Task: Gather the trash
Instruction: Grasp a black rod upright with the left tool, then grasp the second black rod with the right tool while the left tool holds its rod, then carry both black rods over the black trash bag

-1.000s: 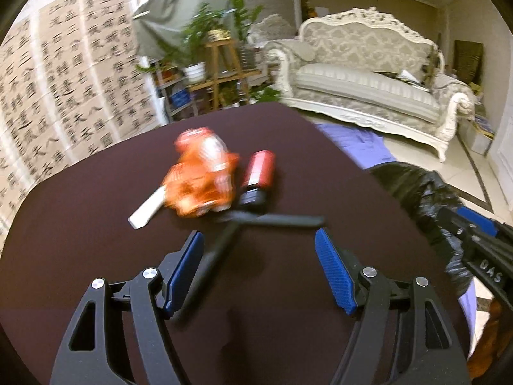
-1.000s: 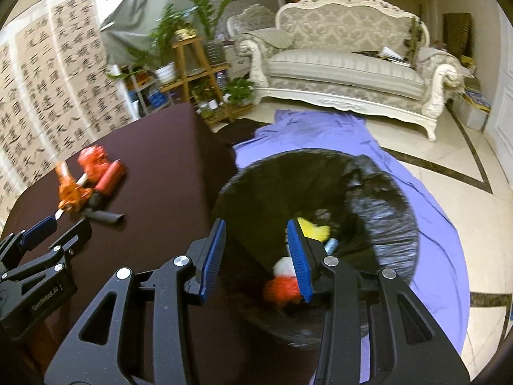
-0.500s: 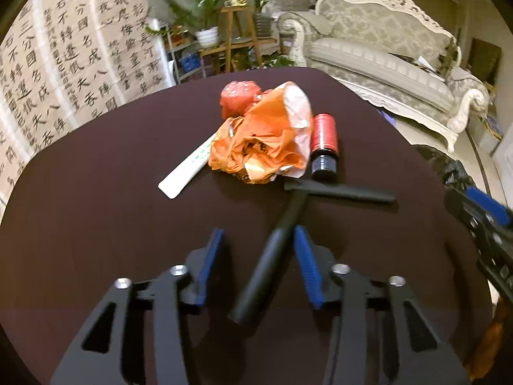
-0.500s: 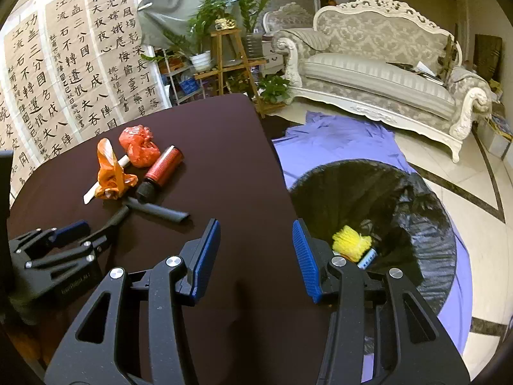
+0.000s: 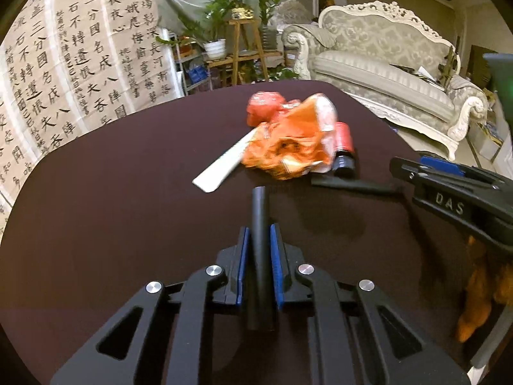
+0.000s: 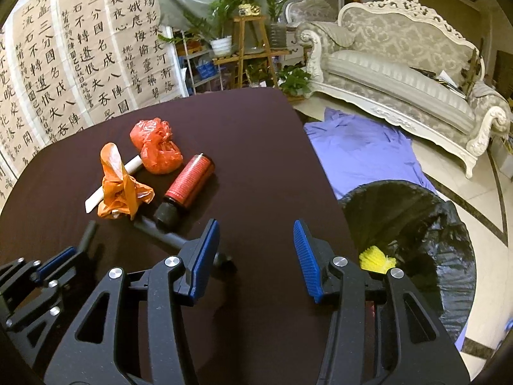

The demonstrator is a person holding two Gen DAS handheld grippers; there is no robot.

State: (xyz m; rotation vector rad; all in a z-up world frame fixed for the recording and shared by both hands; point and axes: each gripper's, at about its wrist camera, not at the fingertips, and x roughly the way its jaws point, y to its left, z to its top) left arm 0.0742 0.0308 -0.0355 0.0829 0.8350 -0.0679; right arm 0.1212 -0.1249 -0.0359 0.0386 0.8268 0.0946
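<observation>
Two grippers are working over a dark brown table (image 6: 250, 147) that is filling most of both views. Beyond it, at about two o'clock in the right wrist view, an ornate pale sofa (image 6: 400, 73) is standing against the far wall, and calligraphy sheets (image 6: 64, 64) are hanging at ten o'clock beside potted plants (image 6: 224, 16) on a wooden stand. A purple cloth (image 6: 362, 150) is lying on the tiled floor between table and sofa.

At four o'clock a bin lined with a black bag (image 6: 426, 224) is sitting just off the table's edge; a yellow crumpled piece (image 6: 376, 261) is lying inside it.

On the table, at ten o'clock, the trash is clustering: a red crumpled bag (image 6: 157, 150), an orange plastic bag (image 6: 118, 186) lying over a white strip (image 6: 96, 197), and a red cylinder with a black cap (image 6: 189, 186), with a second black rod (image 6: 160, 231) touching the cap end.

The left gripper (image 5: 258, 250) is clamping a black rod (image 5: 259, 211) between its blue pads, having just been closing on it. The right gripper (image 6: 256, 250) is hanging open over bare tabletop, nothing between its jaws.
</observation>
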